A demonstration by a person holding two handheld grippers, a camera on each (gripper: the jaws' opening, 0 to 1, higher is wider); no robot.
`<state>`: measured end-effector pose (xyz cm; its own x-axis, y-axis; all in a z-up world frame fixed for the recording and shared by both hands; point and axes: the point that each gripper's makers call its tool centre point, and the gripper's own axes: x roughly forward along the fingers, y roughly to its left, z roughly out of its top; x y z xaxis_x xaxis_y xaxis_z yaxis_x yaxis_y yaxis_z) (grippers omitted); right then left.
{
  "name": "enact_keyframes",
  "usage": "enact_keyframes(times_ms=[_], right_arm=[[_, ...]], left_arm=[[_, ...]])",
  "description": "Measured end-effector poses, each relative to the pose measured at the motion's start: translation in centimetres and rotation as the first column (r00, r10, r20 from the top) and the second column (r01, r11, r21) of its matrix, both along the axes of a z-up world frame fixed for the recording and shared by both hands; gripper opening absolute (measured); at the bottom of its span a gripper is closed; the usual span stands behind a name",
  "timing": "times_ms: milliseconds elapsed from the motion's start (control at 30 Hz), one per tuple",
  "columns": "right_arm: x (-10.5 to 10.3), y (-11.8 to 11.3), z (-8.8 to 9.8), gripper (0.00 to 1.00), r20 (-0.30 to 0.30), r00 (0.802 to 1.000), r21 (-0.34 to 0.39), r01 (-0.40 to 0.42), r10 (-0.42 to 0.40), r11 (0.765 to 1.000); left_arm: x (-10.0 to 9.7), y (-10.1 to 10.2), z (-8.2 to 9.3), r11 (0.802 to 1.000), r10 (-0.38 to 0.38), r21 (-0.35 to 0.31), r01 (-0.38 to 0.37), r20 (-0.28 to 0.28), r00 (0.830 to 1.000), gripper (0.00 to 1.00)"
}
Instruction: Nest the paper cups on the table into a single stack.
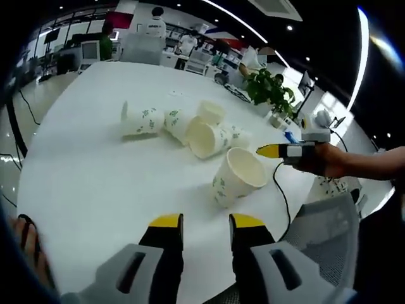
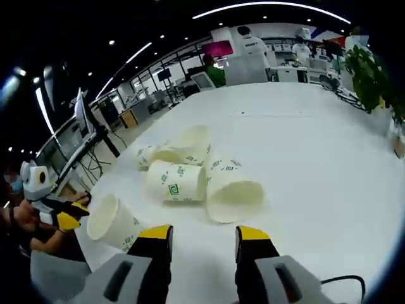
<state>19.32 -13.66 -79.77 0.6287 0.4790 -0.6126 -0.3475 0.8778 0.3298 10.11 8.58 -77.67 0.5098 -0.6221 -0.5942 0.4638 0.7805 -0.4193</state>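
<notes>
Several white paper cups with green print lie on their sides on the white table [image 1: 88,177]. The nearest cup [image 1: 235,177] lies just beyond my left gripper [image 1: 207,221], its mouth facing up and right. My left gripper is open with nothing between its yellow tips. Behind that cup, a cluster includes one cup [image 1: 142,120] at far left and a wide-mouthed cup [image 1: 207,139]. My right gripper [image 2: 204,233] is open and empty, just short of two cups [image 2: 172,182] [image 2: 231,187]. Another cup [image 2: 114,221] lies to its left. The right gripper [image 1: 278,151] enters from the right, held by a hand.
A potted plant [image 1: 269,88] stands at the table's far right side. A grey chair back [image 1: 323,221] sits by the near edge, and a black cable [image 1: 281,190] runs across the table. The left gripper [image 2: 60,218] shows at the left. People, desks and monitors lie beyond the table.
</notes>
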Motion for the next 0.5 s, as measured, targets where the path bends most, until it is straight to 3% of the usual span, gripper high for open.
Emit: enact_keyframes(times_ms=[233, 500], right_arm=[[2.3, 0.6, -0.6, 0.34, -0.008, 1.000, -0.020, 0.003, -0.003, 1.000], [3.0, 1.4, -0.8, 0.18, -0.021, 1.000, -0.053, 0.006, -0.007, 0.999]], left_arm=[[-0.2, 0.6, -1.2, 1.000, 0.000, 0.011, 0.000, -0.015, 1.000, 0.25], [-0.4, 0.9, -1.1, 1.000, 0.016, 0.008, -0.016, -0.018, 1.000, 0.25]])
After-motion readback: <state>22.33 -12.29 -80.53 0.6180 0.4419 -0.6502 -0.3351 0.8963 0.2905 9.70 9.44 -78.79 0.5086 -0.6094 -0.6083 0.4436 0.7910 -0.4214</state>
